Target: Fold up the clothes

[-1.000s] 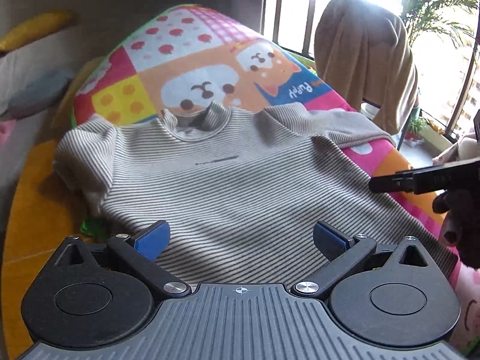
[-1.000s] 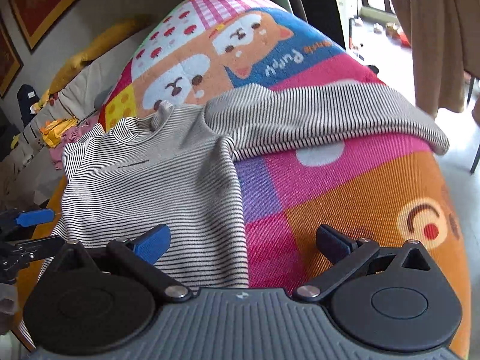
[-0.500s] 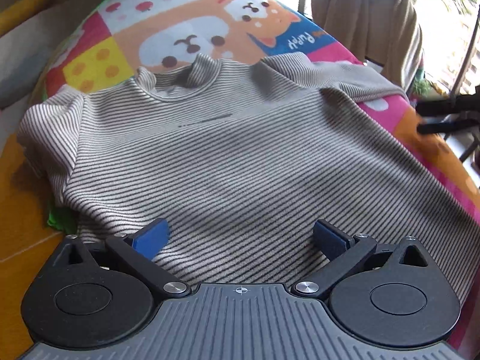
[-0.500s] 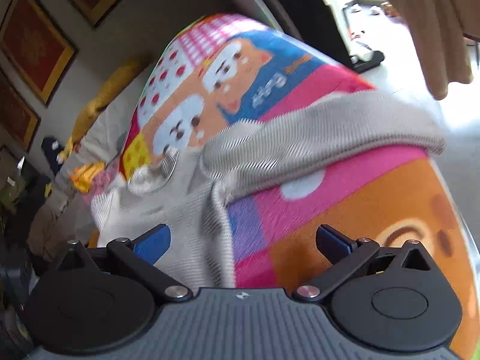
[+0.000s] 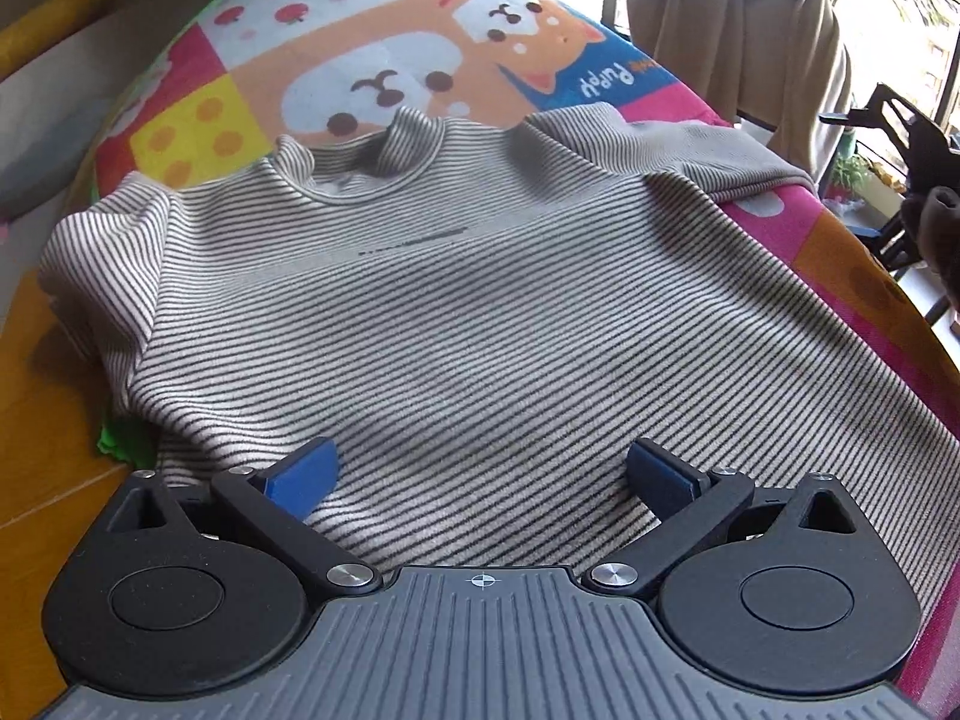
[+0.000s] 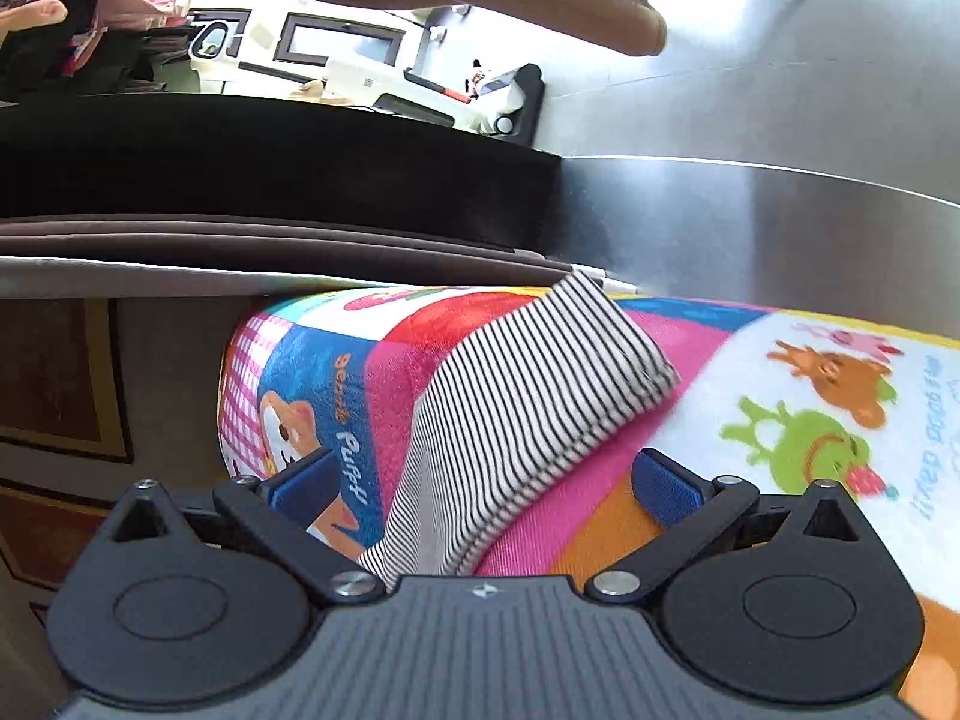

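Lying on "Puppy" blanket (image 5: pixel 606 81): striped shirt (image 5: pixel 456 324), fingers (image 5: pixel 300 474) apart.

The word "Puppy" (image 5: pixel 603 79) is showing in white letters, upside down, on the blue patch of the cartoon blanket (image 5: pixel 198 138), upper right of centre in the left wrist view. The same word is appearing in the right wrist view (image 6: pixel 350 468), running vertically on the blue patch at lower left of centre. A smaller orange word is sitting above it there and is not legible. Blue lettering is running along the white patch with the frog at the right edge of the right wrist view (image 6: pixel 933 450); it is blurred and cannot be read with certainty. A short dark line of print is crossing the chest of the striped shirt (image 5: pixel 414 240) in the left wrist view, too small to read.
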